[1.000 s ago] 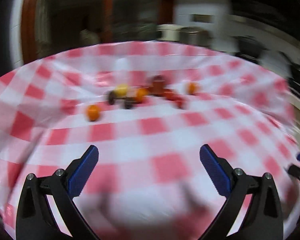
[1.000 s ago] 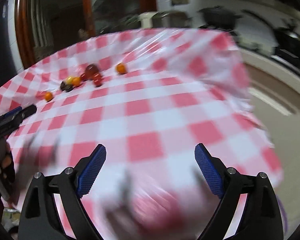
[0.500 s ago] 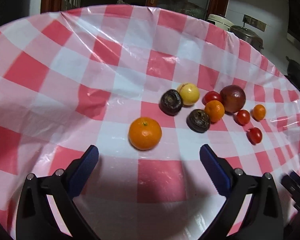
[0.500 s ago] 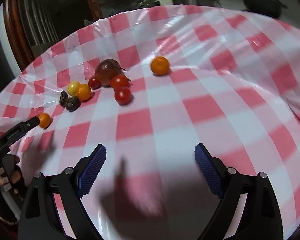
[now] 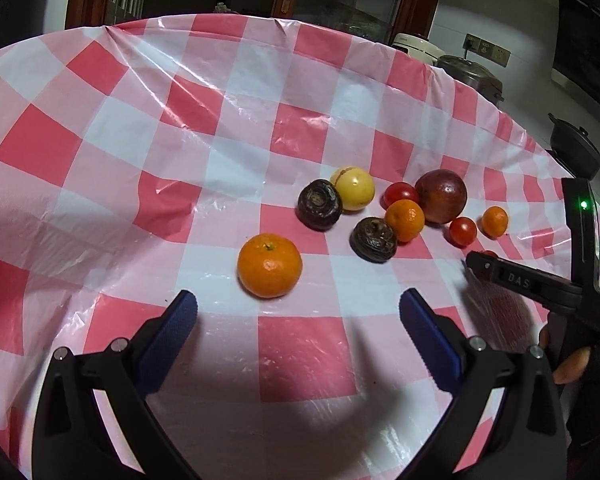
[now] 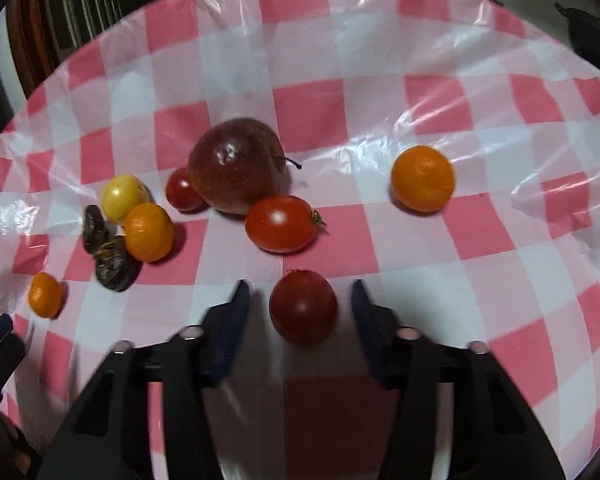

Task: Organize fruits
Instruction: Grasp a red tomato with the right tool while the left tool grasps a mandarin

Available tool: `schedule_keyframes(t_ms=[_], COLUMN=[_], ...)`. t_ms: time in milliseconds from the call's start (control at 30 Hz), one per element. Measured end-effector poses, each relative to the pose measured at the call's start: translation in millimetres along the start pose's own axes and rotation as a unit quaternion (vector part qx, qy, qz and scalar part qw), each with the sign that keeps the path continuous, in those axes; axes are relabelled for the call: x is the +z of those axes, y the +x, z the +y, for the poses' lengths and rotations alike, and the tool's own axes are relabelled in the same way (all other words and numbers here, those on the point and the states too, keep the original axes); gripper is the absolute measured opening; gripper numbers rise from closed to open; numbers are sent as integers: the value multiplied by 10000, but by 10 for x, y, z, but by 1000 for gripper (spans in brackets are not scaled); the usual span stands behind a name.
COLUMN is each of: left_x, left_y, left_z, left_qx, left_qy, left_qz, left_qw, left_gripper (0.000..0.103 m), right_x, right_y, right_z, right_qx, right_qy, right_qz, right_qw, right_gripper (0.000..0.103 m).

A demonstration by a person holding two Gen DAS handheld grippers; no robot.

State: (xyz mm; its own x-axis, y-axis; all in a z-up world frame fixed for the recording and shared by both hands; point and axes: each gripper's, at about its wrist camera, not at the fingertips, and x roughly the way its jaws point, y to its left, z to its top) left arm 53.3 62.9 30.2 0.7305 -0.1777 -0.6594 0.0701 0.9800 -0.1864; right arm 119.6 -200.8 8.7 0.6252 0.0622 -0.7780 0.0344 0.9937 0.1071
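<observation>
Fruits loose on a pink-and-white checked cloth.

Right wrist view:
- dark red tomato [image 6: 303, 306], bottom centre, lying on the cloth.
- brighter red tomato [image 6: 281, 223] above it, on its side, green stem end pointing right.
- large dark red apple [image 6: 238, 165] at centre, thin stalk to the right; small tomato [image 6: 183, 191] tucked against its left.
- orange [image 6: 423, 178] alone at right.
- left cluster: yellow fruit [image 6: 121, 197], orange [image 6: 148, 231], two wrinkled dark fruits [image 6: 115, 265] touching.
- small orange [image 6: 45, 294] far left.
</observation>
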Motion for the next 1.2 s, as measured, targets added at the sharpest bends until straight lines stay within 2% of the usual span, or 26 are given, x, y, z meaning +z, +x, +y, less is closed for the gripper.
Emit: schedule_keyframes(t_ms=[67,167,333,467,667,700,733,767,967,1200], left_x=[-1,4,38,164,305,307,298,285,217,244], left_y=[11,28,116,244,529,569,590,582,496,510], left_z=[3,24,113,174,93,87,88,81,33,106], left_qx=[5,14,14,250,519,553,593,632,553,374], left_qy=[-14,-97,-359,-460,-260,-232,-203,-140,63,-249], left_qz=[31,77,321,363,644,720,754,723,593,542], left_qw=[10000,9999,9988,9980,9962,9956,9952,9953,9967,9975], left_gripper=[101,101,101,101,77,65,60,42,42,42], right_x=[-23,-78,-130,-138,-153,-145,-141,-138,-149,-134], right_y=[-17,-65,-108,-56,-86,-90,-80,-82,-88,-45], right_z=[-27,-124,-400,-571,-564,-521,-506,-507,-517,-516], right_qx=[7,191,880,1272,1465,1481,1493,1505,1565,1540], right_qy=[30,263,846,1160,1132,1119,1116,1122,1109,1123], right_qz=[-25,-95,-280,-288,-329,-330,-332,-338,-343,-246], right_qw=[10000,9994,9921,9847,9822,9821,9819,9816,9808,9814], right_gripper=[33,32,32,32,32,32,32,32,32,32])
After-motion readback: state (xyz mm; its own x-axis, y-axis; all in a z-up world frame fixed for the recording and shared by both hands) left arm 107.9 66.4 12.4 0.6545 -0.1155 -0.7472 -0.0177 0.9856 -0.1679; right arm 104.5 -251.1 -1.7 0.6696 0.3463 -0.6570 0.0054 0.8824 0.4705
